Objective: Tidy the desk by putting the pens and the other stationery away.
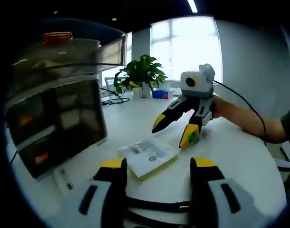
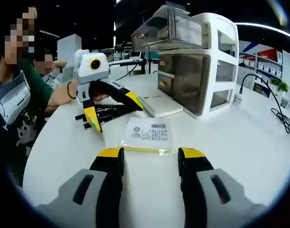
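A flat clear packet [image 1: 147, 154] with a printed label lies on the white desk [image 1: 230, 156] between my two grippers, which face each other. My left gripper [image 1: 158, 164] is open, its yellow tips just short of the packet. My right gripper [image 1: 174, 130] hangs beyond it, jaws spread. In the right gripper view the packet [image 2: 147, 133] lies just ahead of my open right gripper [image 2: 152, 153]. Several black pens [image 2: 117, 109] lie on the desk under the left gripper [image 2: 113, 110], between its spread jaws. A spiral notebook [image 2: 161, 104] lies behind them.
A white drawer unit [image 2: 202, 71] with smoky drawers stands by the notebook, its top drawer [image 2: 166, 28] pulled out; it is the drawer unit [image 1: 54, 118] at left. A potted plant [image 1: 140, 71], a blue box [image 1: 160, 94] and cables [image 2: 278, 114] sit farther off. A person [image 2: 21, 104] sits at the desk's edge.
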A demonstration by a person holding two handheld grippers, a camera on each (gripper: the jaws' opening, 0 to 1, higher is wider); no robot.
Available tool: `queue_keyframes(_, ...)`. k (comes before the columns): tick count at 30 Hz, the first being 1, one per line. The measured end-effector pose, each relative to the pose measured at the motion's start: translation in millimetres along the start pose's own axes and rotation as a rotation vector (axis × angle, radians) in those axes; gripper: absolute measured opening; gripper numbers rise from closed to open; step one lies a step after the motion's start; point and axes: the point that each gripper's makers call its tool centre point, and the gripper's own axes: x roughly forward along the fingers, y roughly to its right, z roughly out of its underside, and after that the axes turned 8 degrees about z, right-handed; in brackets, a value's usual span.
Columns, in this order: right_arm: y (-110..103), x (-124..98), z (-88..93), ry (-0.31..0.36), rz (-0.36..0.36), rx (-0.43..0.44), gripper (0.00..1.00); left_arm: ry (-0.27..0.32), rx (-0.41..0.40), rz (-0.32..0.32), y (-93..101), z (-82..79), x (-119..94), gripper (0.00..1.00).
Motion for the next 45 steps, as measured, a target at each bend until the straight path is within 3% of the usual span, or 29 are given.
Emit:
queue_keyframes(3,9,-3,-7.5,0.063,0.019,0.047,0.48,-0.002,-0.027,-0.011,-1.9,-2.3,1,0.54)
queue_keyframes(9,3,1,-2.7,0.045,-0.028,0.04,0.37,-0.061,-0.041,-0.015,-0.5,8.1,7,0.5)
queue_keyframes(11,8,3,-0.6,0.037,0.0,0.054,0.39,-0.075,-0.036,-0.016,0.3,10.0,7,0.49)
queue_keyframes(21,9,7,-1.7,0.035,0.003,0.042,0.38,-0.099,-0.025,-0.077,-14.2,11.9,11,0.51)
queue_keyframes(24,9,10,1.4,0.024,0.005,0.046,0.39,-0.12,-0.024,-0.07,-11.0,16.9,12,0.5)
queue_keyframes(28,2,18,-2.5,0.055,-0.028,0.062,0.39,-0.122,-0.001,-0.085,-10.6,17.5,13,0.57)
queue_keyframes(31,-3,14,-2.8,0.028,-0.043,0.055,0.38,-0.117,-0.012,-0.071,-7.8,18.0,14,0.59)
queue_keyframes(33,-6,12,-5.8,0.039,-0.06,0.126,0.28,-0.108,-0.02,-0.057,-3.7,17.7,15,0.63)
queue_keyframes(35,-2,12,-18.5,0.106,-0.046,0.211,0.05,-0.105,-0.019,-0.026,3.0,17.3,16,0.63)
queue_keyframes(36,-6,10,-35.3,0.194,-0.09,0.317,0.05,-0.079,-0.052,0.052,18.5,13.6,20,0.63)
queue_keyframes(37,-6,5,-48.5,0.267,-0.129,0.402,0.05,-0.047,-0.102,0.059,21.9,8.9,21,0.6)
queue_keyframes(38,-7,3,-55.0,0.305,-0.155,0.435,0.05,-0.055,-0.111,0.058,22.1,8.9,22,0.57)
queue_keyframes(39,-8,4,-52.6,0.285,-0.147,0.413,0.05,-0.055,-0.086,0.042,21.7,7.8,24,0.55)
queue_keyframes(40,-8,7,-43.1,0.218,-0.098,0.341,0.05,-0.077,-0.032,0.022,19.1,9.5,24,0.56)
queue_keyframes(42,-6,9,-31.3,0.132,-0.037,0.244,0.05,-0.072,-0.041,0.024,22.4,7.7,23,0.55)
queue_keyframes(45,4,-3,-29.6,0.111,0.002,0.201,0.12,-0.078,-0.019,0.02,24.0,8.0,18,0.54)
